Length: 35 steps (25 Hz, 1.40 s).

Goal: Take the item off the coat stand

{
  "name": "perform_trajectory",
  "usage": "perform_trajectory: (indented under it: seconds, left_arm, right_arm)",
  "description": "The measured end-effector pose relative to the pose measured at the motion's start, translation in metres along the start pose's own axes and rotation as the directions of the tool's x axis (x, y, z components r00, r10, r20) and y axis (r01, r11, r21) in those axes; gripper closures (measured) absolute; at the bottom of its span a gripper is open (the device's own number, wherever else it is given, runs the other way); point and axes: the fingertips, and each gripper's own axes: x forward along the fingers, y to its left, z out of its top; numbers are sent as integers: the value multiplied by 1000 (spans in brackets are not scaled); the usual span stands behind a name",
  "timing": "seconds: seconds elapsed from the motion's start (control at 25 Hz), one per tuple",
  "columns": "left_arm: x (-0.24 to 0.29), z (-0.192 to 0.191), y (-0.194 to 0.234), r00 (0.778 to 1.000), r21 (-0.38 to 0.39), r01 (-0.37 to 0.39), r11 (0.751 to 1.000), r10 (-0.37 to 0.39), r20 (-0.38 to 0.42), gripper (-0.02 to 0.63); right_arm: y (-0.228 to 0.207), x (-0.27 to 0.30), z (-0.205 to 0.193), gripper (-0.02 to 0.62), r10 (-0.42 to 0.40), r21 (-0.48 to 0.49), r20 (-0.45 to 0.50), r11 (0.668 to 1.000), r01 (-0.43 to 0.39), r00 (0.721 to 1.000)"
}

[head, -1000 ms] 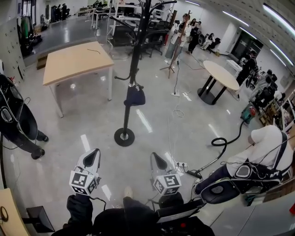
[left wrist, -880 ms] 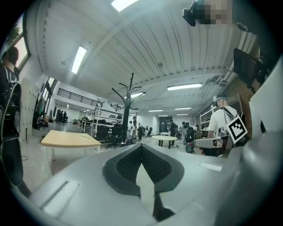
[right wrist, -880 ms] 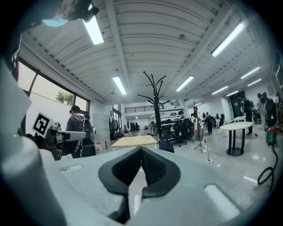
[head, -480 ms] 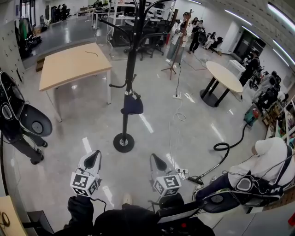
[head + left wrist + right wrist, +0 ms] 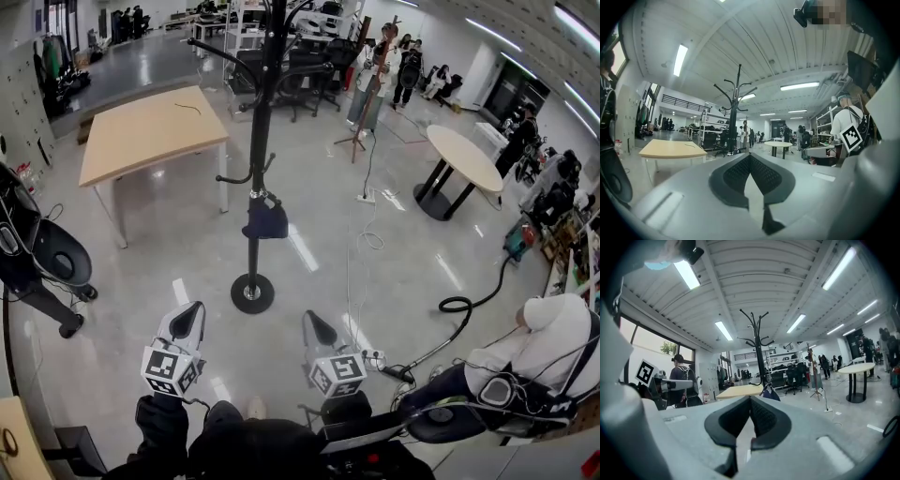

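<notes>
Now the left gripper [image 5: 190, 317] and right gripper [image 5: 315, 325] are both pinched shut and empty, well short of the coat stand [image 5: 260, 141]. The dark bag [image 5: 266, 219] hangs lengthwise down from a low hook on that stand, ahead between them. The right looks slightly nearer, I'd say.

A large open lab hall is spreading out: strip lights [image 5: 689, 275] are glowing overhead, a hose [image 5: 457, 304] is trailing across polished floor [image 5: 169, 244], and people in recording rigs [image 5: 525, 366] are working near tables [image 5: 464, 155].

No legible text or labels anywhere
</notes>
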Motion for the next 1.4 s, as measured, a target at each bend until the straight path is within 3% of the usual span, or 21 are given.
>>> perform_trajectory:
  seconds: [0.52,1.12,1.4]
  left_arm:
    - [52,5,10,999,16,43,999,-43,3,602]
    - [138,11,63,996,17,82,996,-82,-18,601]
    - [163,-3,85,995,-4,92,996,-92,-36,602]
  right_arm:
    - [-32,32,7,594,-37,10,22,999,37,999]
    - [-62,120,21,594,-63,19,31,998,63,998]
    - [-70,154,15,594,-68,10,23,998,68,997]
